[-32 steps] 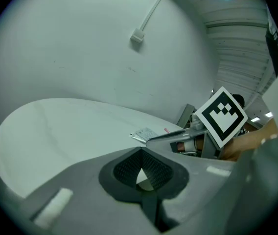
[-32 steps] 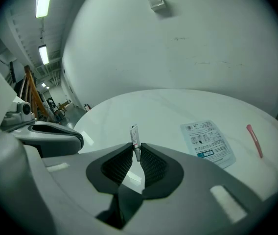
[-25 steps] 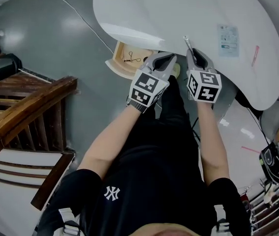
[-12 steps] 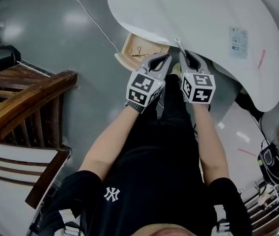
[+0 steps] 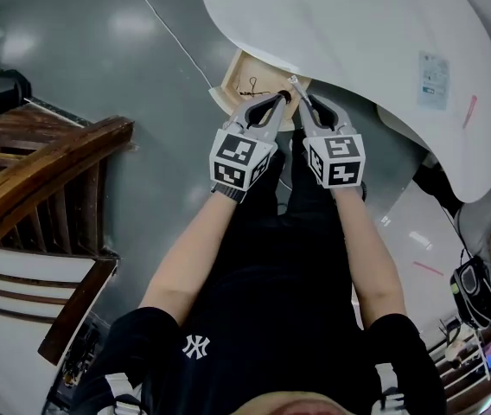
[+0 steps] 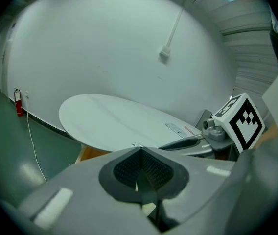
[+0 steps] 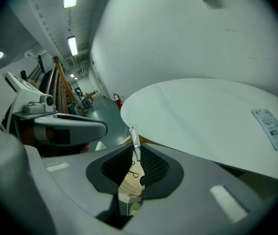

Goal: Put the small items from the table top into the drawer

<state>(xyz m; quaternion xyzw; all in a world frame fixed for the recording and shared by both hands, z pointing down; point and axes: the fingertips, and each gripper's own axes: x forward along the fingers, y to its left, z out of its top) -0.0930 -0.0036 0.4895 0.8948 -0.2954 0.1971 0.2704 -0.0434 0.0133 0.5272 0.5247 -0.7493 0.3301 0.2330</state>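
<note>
Slim silver item (image 7: 135, 143): a thin stick like a pen, pinched between the fingers of the right gripper (image 7: 136, 153). Its upper part stands out past the fingertips and is tilted.
Right gripper: the fingers are nearly closed, and only the slim silver item keeps them apart.
Drawer (image 5: 244, 74): open, of light wood, just ahead of and below the fingertips of both grippers. In the right gripper view it shows through the gap under the fingers.
Black cord (image 5: 247, 86): thin, lying inside the drawer.
Left gripper (image 6: 140, 153): just beside the right one. Its fingers are pressed together with nothing between them.
Tabletop (image 5: 358, 33): white and oval, beyond the fingertips and above the drawer.
Label card (image 5: 433, 80): flat on the tabletop, well apart to the right of the right fingers.
Pink stick (image 5: 468, 111): near the label card.
</note>
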